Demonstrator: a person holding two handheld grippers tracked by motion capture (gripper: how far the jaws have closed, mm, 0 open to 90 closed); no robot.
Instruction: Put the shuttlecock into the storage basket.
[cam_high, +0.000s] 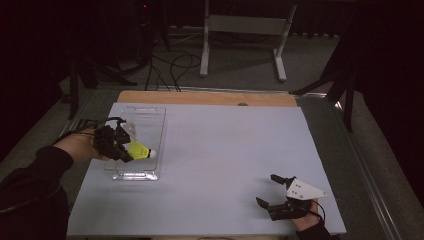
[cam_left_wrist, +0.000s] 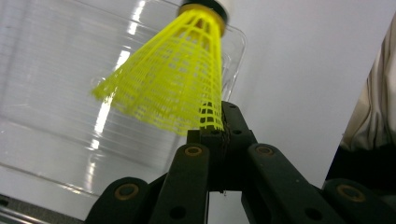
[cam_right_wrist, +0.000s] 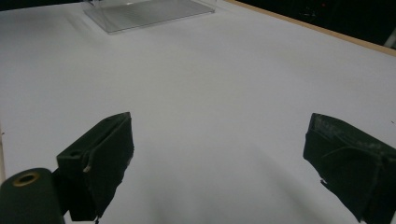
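My left claw (cam_high: 125, 148) is clenched on the yellow shuttlecock (cam_high: 140, 150), clear tray (cam_high: 150, 120) just under it. My right claw (cam_high: 272, 190) hangs released over bare counter (cam_high: 225, 150), tray well ahead.

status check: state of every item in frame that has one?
left gripper: shut on the shuttlecock's skirt edge, over the tray
yellow shuttlecock: held, cork end pointing away from the jaws
clear plastic tray: flat on the table, nothing lying in it
right gripper: open, holding nothing, low over the table
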